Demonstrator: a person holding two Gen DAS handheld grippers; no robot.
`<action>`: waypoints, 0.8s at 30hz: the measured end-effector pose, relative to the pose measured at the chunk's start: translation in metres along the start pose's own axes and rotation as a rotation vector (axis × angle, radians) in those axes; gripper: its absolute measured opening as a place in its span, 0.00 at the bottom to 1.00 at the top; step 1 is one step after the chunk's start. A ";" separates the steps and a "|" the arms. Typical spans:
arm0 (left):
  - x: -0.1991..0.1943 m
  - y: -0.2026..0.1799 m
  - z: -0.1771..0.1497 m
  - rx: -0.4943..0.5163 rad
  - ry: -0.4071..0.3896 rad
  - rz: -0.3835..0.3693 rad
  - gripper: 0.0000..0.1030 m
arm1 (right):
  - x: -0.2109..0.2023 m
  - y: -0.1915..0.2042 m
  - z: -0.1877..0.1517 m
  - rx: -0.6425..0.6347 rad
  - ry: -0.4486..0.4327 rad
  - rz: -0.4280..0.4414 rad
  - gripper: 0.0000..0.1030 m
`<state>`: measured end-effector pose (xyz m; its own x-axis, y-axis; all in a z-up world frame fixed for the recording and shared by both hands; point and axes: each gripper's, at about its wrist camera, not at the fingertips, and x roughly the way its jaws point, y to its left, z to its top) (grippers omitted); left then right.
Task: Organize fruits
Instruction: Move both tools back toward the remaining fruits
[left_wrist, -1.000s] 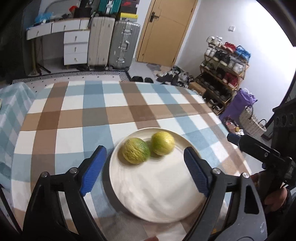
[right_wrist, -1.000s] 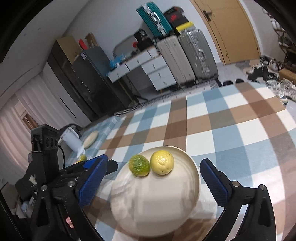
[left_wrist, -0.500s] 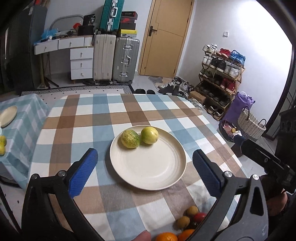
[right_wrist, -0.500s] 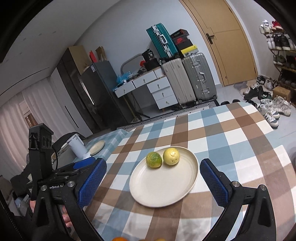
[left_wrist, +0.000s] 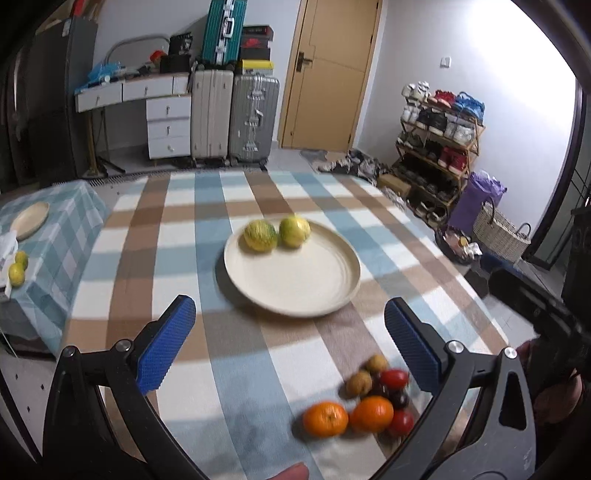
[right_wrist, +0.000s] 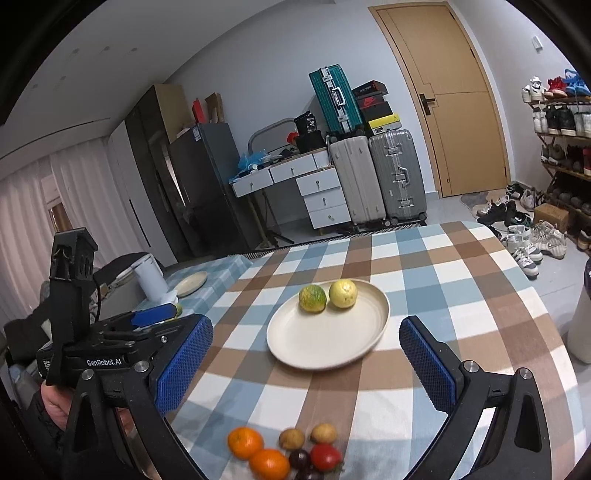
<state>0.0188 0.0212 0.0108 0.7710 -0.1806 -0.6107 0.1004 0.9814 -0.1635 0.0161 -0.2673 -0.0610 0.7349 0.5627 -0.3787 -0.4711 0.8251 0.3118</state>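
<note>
A cream plate (left_wrist: 295, 280) (right_wrist: 325, 332) sits mid-table and holds two yellow-green fruits (left_wrist: 260, 235) (right_wrist: 312, 298) at its far edge. A loose pile lies near the front edge: two oranges (left_wrist: 325, 419) (right_wrist: 245, 442), small brown fruits (left_wrist: 359, 382) (right_wrist: 291, 438) and red tomatoes (left_wrist: 394, 378) (right_wrist: 325, 456). My left gripper (left_wrist: 290, 345) is open and empty, held above the cloth between plate and pile. My right gripper (right_wrist: 306, 365) is open and empty, above the near side of the plate. The left gripper also shows in the right wrist view (right_wrist: 147, 321).
The table has a blue, brown and white checked cloth (left_wrist: 177, 236). A side table at the left holds a small plate (left_wrist: 29, 219) and two limes (left_wrist: 16, 273). Suitcases (left_wrist: 236, 118), drawers, a shoe rack (left_wrist: 439, 147) and a basket (left_wrist: 498, 230) stand beyond.
Both grippers have pulled back and up from the plate. The fruit pile at the front edge has come into both views. The plate fruits have not moved.
</note>
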 end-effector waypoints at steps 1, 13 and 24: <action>-0.001 0.000 -0.008 0.000 0.015 -0.002 0.99 | -0.002 0.001 -0.003 -0.001 0.003 -0.001 1.00; 0.029 0.018 -0.055 -0.052 0.143 -0.068 0.99 | -0.008 0.006 -0.040 0.022 0.077 0.009 1.00; 0.063 0.022 -0.078 -0.105 0.235 -0.164 0.99 | 0.002 0.009 -0.060 0.021 0.135 0.027 1.00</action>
<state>0.0205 0.0261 -0.0922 0.5821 -0.3578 -0.7302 0.1365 0.9282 -0.3460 -0.0157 -0.2560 -0.1112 0.6494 0.5874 -0.4829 -0.4785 0.8092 0.3409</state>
